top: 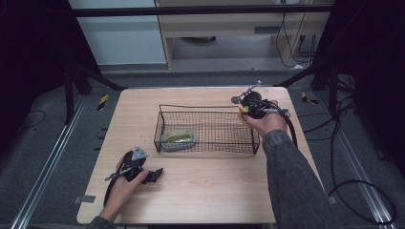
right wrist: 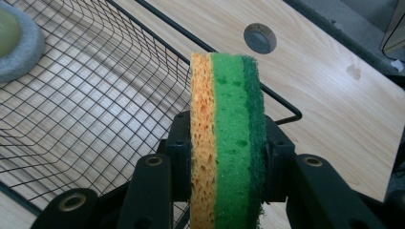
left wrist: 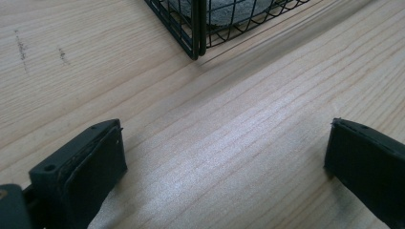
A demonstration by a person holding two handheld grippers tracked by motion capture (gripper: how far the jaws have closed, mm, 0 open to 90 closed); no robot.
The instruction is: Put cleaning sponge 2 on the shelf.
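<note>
Up at the far right corner of the wire basket [top: 208, 129]: right claw [right wrist: 228, 157] clamped tight on a sponge [right wrist: 228, 138], orange, bright green and dark green layers standing on edge between the black jaws, poking out over the basket rim. Beyond the sponge tip, down inside the basket's other end: a grey dish [top: 178, 140] with something yellow-green in it. Meanwhile, left claw [left wrist: 224, 167] resting low over the bare wooden surface [left wrist: 248, 124], jaws spread wide, nothing between them, the basket's corner just ahead.
</note>
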